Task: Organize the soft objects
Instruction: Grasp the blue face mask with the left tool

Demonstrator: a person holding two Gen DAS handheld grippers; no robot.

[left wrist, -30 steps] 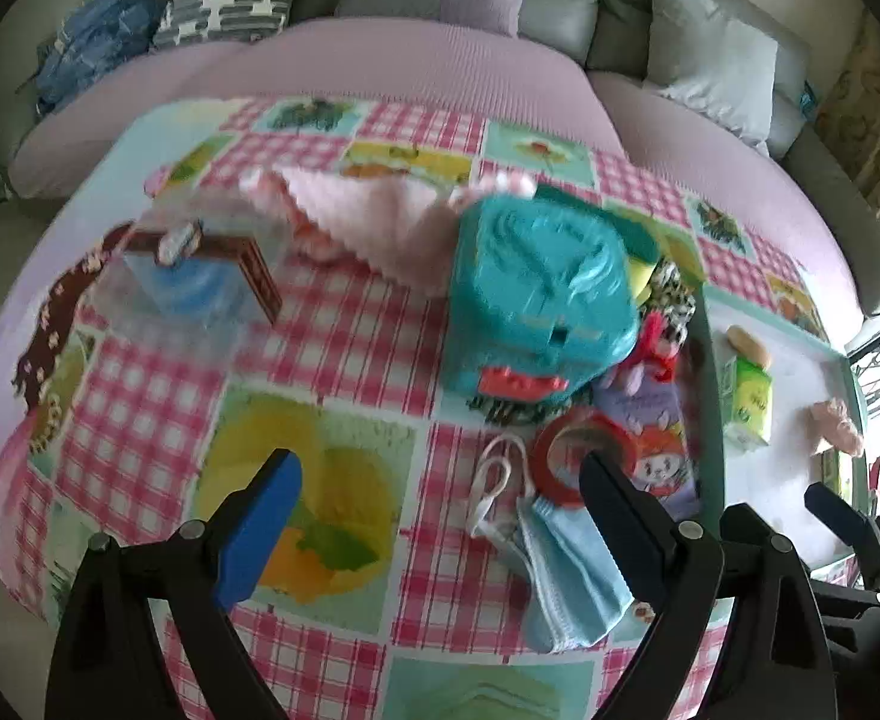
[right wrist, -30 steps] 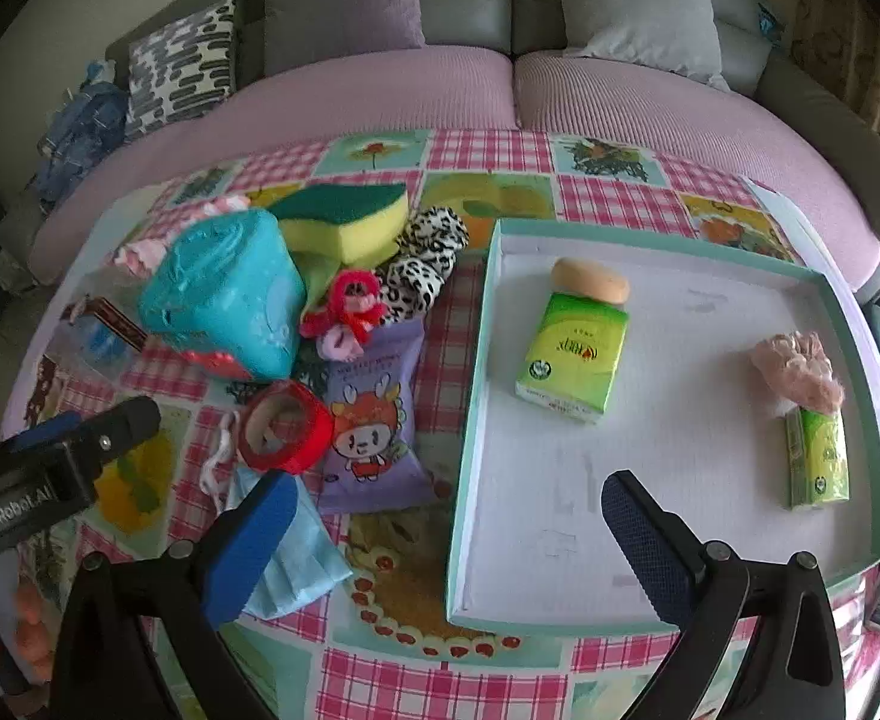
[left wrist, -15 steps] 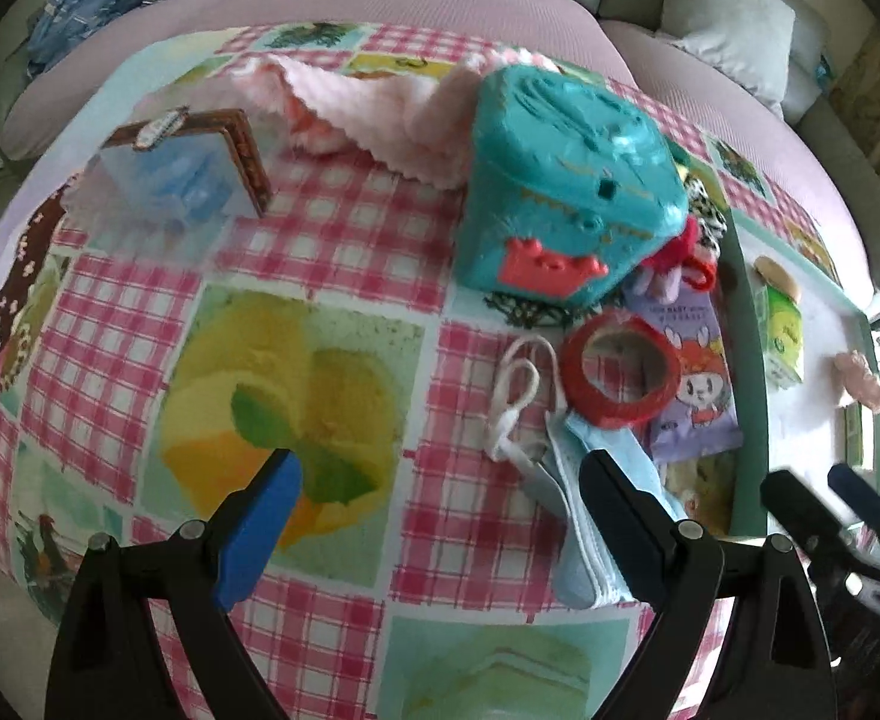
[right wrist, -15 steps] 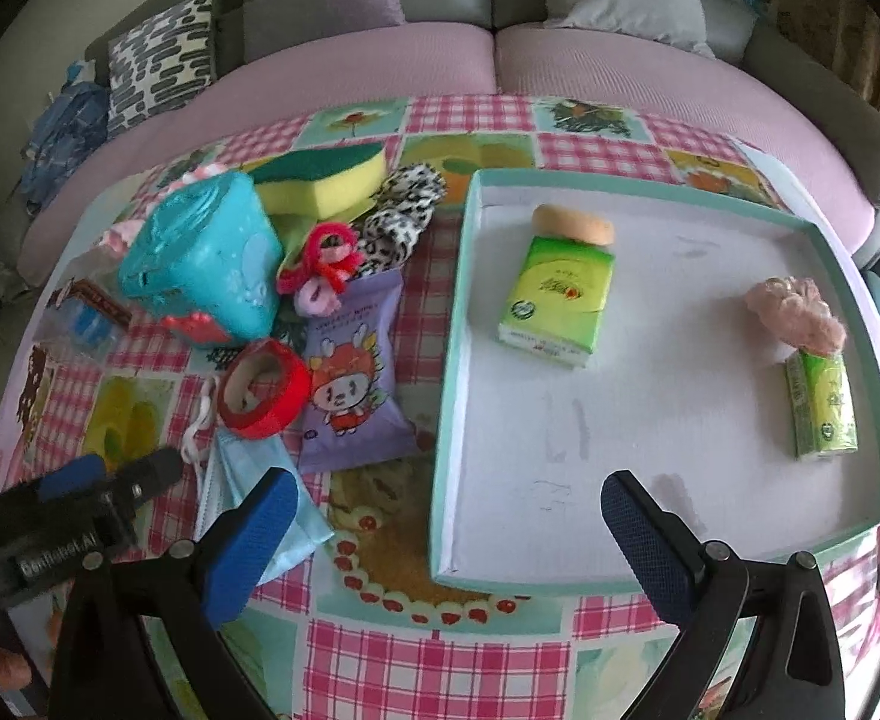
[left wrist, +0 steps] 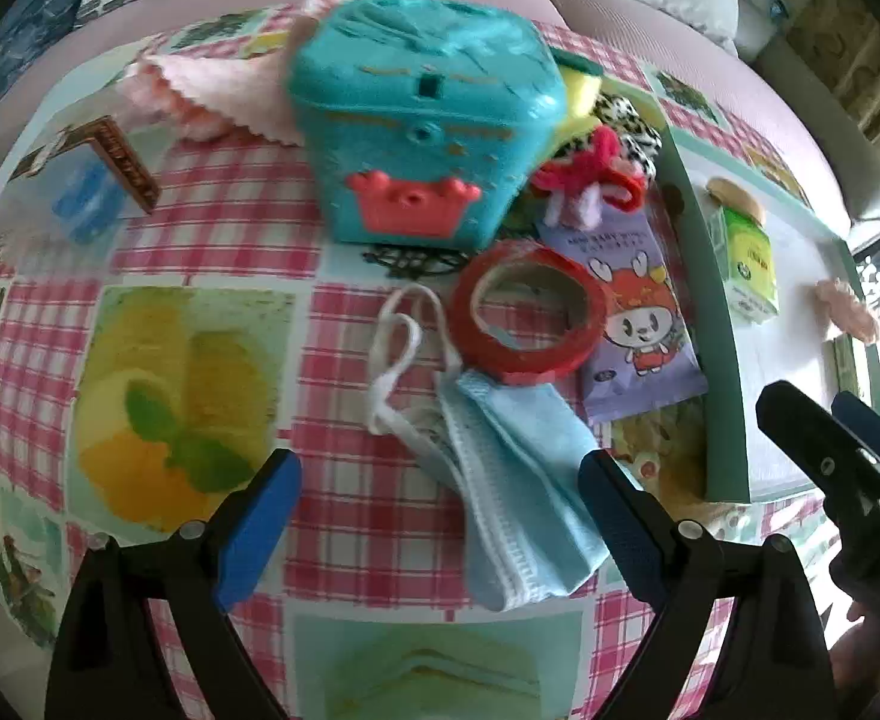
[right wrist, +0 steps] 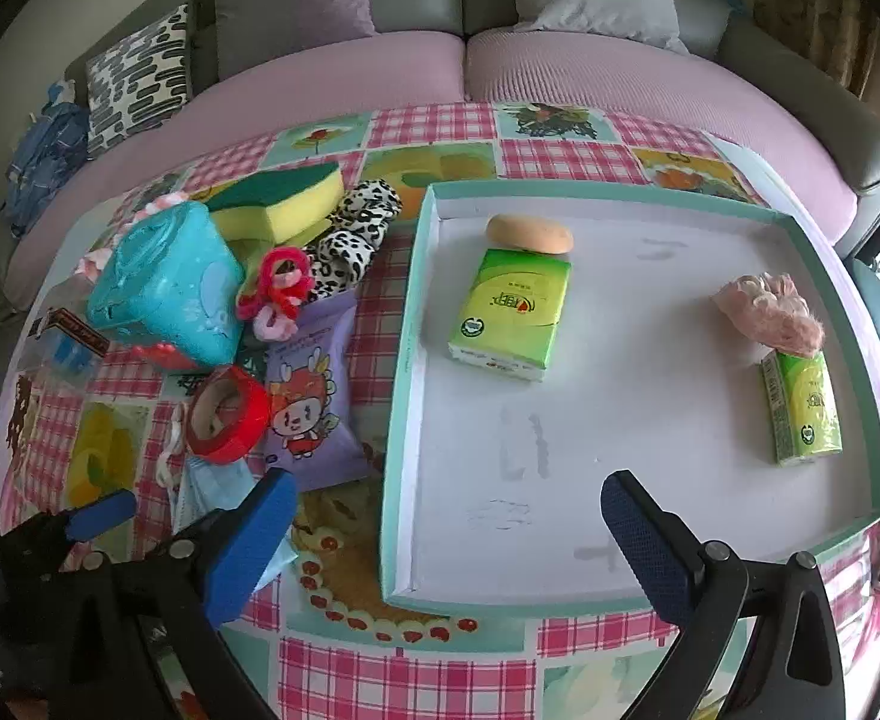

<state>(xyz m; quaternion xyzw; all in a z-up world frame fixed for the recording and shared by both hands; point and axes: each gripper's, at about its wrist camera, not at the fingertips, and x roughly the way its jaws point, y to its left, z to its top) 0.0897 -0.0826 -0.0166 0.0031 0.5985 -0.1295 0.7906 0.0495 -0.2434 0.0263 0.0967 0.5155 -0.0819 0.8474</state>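
A folded blue face mask (left wrist: 517, 480) lies on the checked cloth, just ahead of my open, empty left gripper (left wrist: 440, 510); its right pad (left wrist: 613, 516) is beside the mask's edge. The mask also shows in the right wrist view (right wrist: 212, 489). A white tray with a teal rim (right wrist: 404, 360) holds two green tissue packs (right wrist: 508, 312), a tan sponge (right wrist: 529, 234) and a pink fluffy item (right wrist: 769, 315). My right gripper (right wrist: 445, 534) is open and empty above the tray's near left corner.
Left of the tray lie a red tape roll (left wrist: 526, 315), a purple snack bag (left wrist: 637, 324), a teal box (left wrist: 422, 120), a red-and-pink yarn toy (left wrist: 589, 180), a leopard scrunchie (right wrist: 350, 234), a yellow-green sponge (right wrist: 284, 204) and a pink cloth (left wrist: 212, 90). A sofa stands behind.
My left gripper has moved forward and down toward the blue mask, which now sits between its fingers' line. My right gripper has drawn back slightly; both stay open.
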